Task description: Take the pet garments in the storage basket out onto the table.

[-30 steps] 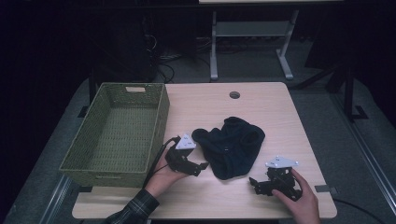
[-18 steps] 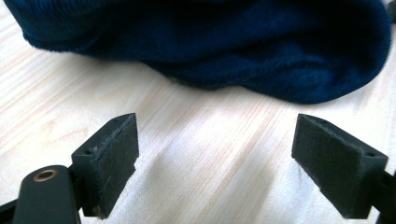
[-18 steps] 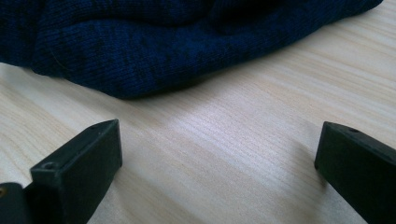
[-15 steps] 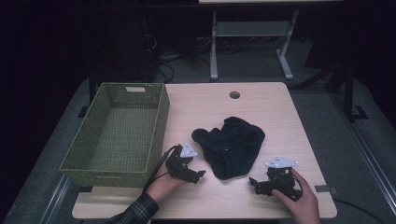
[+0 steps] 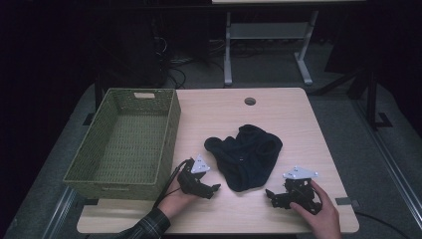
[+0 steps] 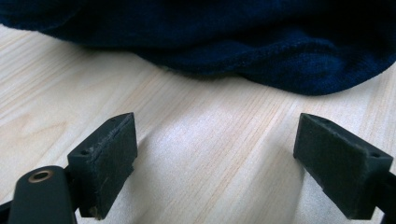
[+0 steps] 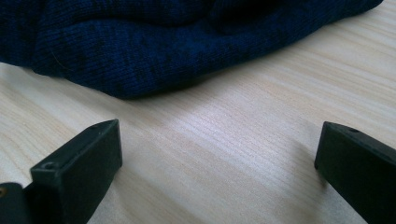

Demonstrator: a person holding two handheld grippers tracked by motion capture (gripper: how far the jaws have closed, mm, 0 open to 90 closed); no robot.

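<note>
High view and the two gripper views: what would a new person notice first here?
First, the crumpled dark navy knitted garment lying in the middle of the pale wooden table. Next, the empty green woven basket along the table's left side. The left gripper and right gripper flank the garment's near edge, jaws wide open and short of the cloth.

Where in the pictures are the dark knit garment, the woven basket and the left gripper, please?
dark knit garment [image 5: 249,157], high view, its middle.
woven basket [image 5: 170,130], high view, right wall.
left gripper [image 5: 213,190], high view, between its fingertips.
</note>
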